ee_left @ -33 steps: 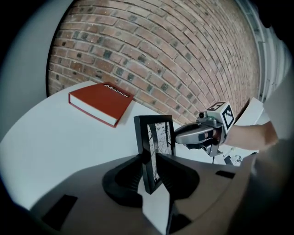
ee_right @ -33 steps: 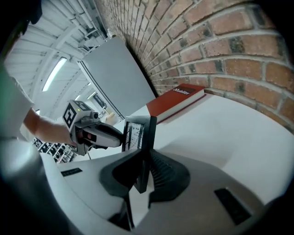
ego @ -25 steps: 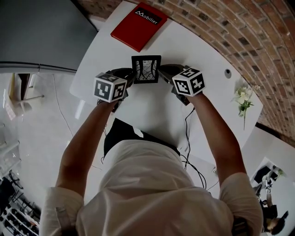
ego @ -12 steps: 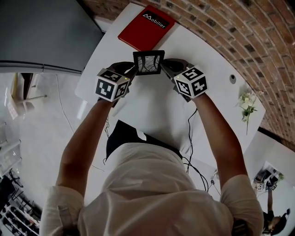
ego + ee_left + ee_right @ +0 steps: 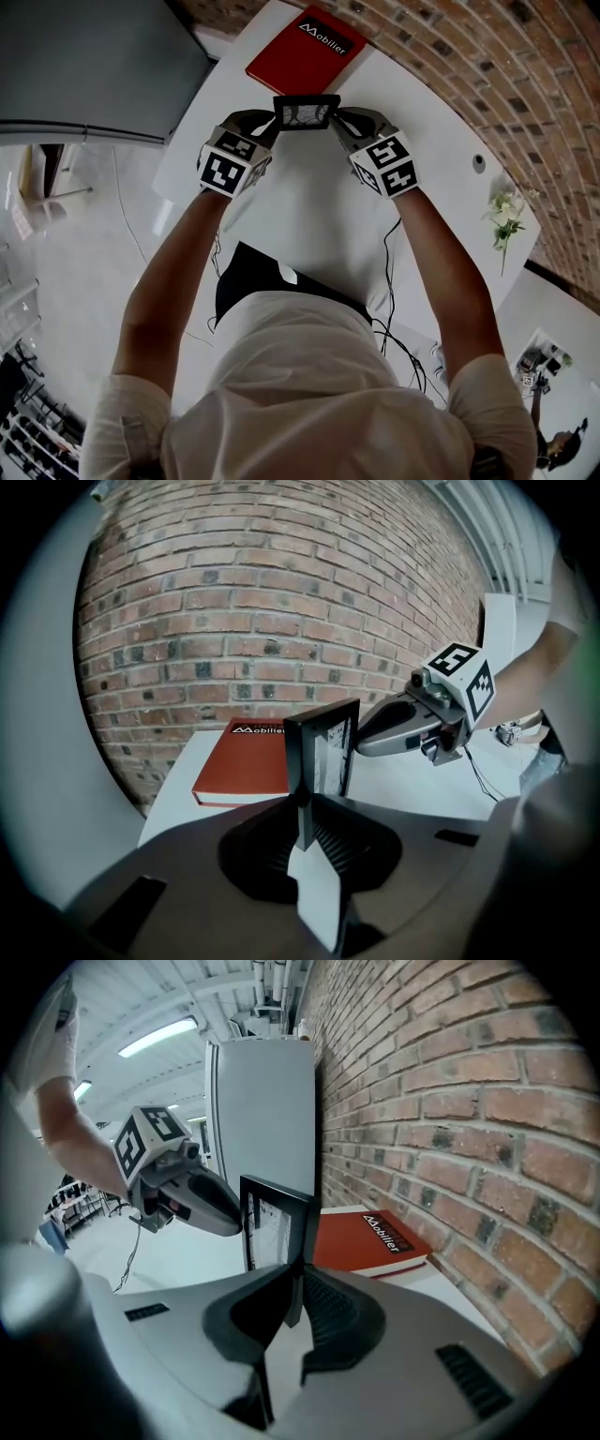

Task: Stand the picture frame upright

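Observation:
A small black picture frame with a pale print stands nearly upright over the white table, just in front of a red book. My left gripper holds its left edge and my right gripper its right edge. In the left gripper view the frame rises edge-on from between the jaws of the left gripper, which are closing on it, with the right gripper at its far side. In the right gripper view the frame sits in the right gripper, and the left gripper is beyond it.
The red book lies flat by the brick wall at the table's far end. White flowers and a black cable are at the table's right side. A tall grey cabinet stands left of the table.
The frame has gone from lying face-up to nearly upright. Both grippers carried it away from the person toward the red book and tipped it up.

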Demonstrator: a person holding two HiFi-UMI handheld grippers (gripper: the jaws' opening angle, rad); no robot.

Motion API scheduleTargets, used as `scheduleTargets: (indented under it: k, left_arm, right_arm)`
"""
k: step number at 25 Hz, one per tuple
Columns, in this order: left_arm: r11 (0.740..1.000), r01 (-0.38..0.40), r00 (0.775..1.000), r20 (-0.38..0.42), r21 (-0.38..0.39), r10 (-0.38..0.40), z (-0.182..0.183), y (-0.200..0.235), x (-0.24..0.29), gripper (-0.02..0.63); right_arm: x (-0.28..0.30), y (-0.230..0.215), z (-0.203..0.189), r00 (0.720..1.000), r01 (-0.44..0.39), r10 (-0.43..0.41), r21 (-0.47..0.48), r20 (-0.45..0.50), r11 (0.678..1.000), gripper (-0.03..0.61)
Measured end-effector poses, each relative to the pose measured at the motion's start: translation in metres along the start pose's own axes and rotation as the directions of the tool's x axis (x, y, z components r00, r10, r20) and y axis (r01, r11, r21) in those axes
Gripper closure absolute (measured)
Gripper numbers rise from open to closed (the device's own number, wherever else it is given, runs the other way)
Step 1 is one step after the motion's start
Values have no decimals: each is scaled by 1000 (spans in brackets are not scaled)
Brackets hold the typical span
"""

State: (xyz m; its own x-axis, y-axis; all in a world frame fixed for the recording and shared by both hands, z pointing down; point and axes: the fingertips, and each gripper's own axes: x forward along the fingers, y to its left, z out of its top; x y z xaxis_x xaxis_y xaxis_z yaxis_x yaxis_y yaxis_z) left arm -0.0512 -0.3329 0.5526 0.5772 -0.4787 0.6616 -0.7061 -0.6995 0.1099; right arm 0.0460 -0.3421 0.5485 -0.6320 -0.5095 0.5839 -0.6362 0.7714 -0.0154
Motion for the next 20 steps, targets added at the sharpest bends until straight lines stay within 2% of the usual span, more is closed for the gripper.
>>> scheduleTargets:
  k: [5,14,20]
  left_arm:
    - [999,-25,1000,18,35,25,1,5,2,572]
    - [999,-42,998,38,31,41,-4,11,4,569]
    - [999,-25,999,22,20,24,-14,6,5,569]
  right_arm:
    - [6,2,-5,999,34,-35,-77,-13,996,540]
    - [11,11,-9,997,69,-77,-206,-27,976,541]
    - [12,12,-12,996,78,-85,-209,-25,975,541]
